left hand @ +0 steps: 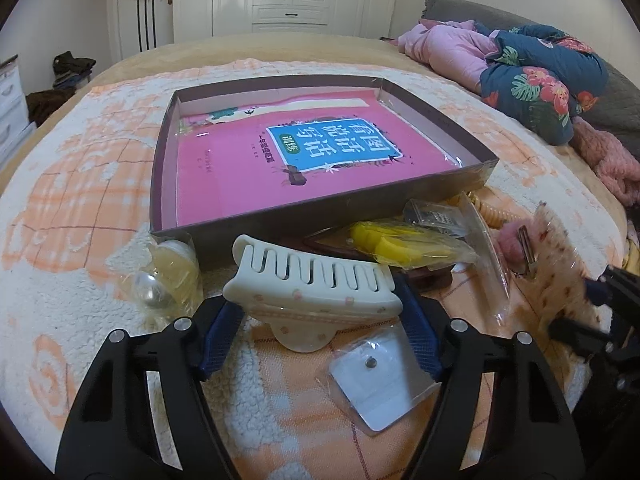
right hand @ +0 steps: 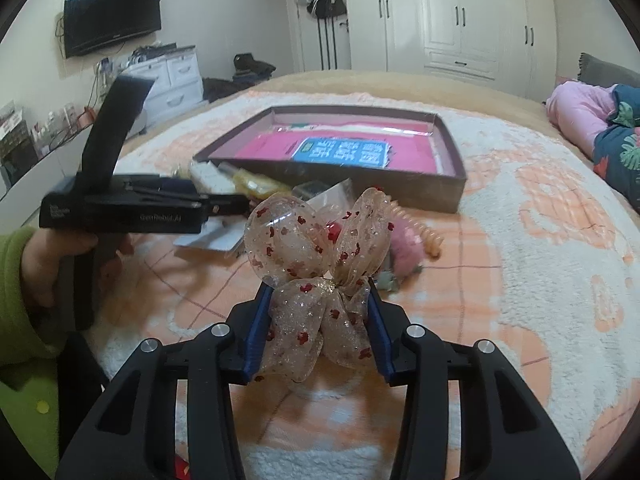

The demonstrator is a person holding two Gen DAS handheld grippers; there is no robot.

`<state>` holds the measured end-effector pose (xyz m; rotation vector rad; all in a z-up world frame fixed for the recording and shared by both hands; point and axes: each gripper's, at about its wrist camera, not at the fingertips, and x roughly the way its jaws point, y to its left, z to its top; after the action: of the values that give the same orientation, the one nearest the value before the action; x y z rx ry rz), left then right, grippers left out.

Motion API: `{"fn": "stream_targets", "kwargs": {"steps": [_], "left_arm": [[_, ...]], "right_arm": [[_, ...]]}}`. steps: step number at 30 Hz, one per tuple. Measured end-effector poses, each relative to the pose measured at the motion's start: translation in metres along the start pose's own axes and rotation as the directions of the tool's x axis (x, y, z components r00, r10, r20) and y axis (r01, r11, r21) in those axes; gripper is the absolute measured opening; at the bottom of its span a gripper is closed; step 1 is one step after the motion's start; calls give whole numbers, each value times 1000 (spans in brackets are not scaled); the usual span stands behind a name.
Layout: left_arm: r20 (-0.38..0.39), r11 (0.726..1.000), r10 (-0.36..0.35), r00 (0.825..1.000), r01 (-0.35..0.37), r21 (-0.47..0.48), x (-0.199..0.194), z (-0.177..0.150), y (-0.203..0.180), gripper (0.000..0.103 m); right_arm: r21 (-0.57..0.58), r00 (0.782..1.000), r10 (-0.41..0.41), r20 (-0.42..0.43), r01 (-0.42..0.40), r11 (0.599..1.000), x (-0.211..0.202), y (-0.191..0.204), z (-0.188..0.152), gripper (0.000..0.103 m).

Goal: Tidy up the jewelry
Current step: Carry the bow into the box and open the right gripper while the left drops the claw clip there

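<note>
The left gripper (left hand: 316, 316) is clamping a cream-white plastic claw hair clip (left hand: 310, 292) whose long axis is running crosswise between the blue pads. Straight ahead, just past the clip, is lying the near wall of the shallow dark cardboard box (left hand: 320, 224) lined with a pink book. The right gripper (right hand: 318, 320) is pinching a sheer sequinned ribbon bow (right hand: 316, 264) above the blanket (right hand: 540, 280), farther back, so the left seems nearer the box's near edge.
</note>
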<state>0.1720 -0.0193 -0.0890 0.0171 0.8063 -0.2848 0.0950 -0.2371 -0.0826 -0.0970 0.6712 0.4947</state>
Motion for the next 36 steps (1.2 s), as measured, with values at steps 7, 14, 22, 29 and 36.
{"fn": "stream_targets", "kwargs": {"steps": [7,14,22,29,36], "left_arm": [[35,997,-51,998,53,-52,-27,-8,4,64],[92,994,-55,994,63,-87,-58,-11,10,64],[167,990,-24,986,47,-133,-84,-3,29,64],[205,987,19,979,14,-161,-90,9,45,64],[227,985,17,974,23,-173,-86,25,55,64]], "right_arm": [[42,999,-17,32,15,999,-8,-12,5,42],[85,999,-26,41,23,996,-11,-20,11,42],[60,995,-69,73,64,996,-18,-22,30,42],[43,992,-79,101,75,996,-12,-25,57,42],[51,992,-67,109,62,997,-1,-28,85,42]]}}
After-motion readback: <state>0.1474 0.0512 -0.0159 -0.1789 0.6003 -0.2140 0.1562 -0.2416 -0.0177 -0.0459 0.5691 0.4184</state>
